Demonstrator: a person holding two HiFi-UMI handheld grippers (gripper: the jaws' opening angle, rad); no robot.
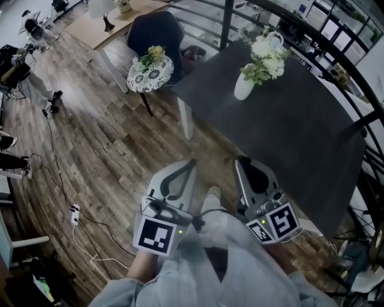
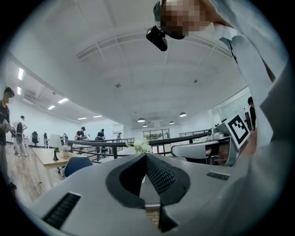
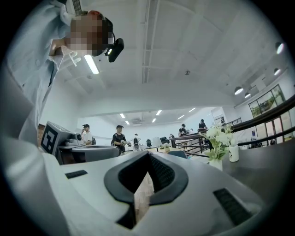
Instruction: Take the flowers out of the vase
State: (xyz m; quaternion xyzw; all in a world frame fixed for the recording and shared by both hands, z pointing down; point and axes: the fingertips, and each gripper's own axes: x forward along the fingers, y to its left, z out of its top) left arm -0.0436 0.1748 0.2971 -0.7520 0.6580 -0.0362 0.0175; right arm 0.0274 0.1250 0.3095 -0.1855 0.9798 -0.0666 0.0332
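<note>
We find the white flowers point(image 1: 267, 53) standing in the white vase point(image 1: 243, 87) on the dark table point(image 1: 300, 138), well apart from both tools. The left gripper point(image 1: 191, 163) and right gripper point(image 1: 240, 160) have their jaws closed together and hold nothing, short of the table's near edge.

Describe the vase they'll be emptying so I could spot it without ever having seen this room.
Find the big dark table beside the curved black railing. Near its far corner stands a small white vase holding white flowers with green leaves. The other bouquet nearby sits on a little round lace-covered table, not on the dark one.
</note>
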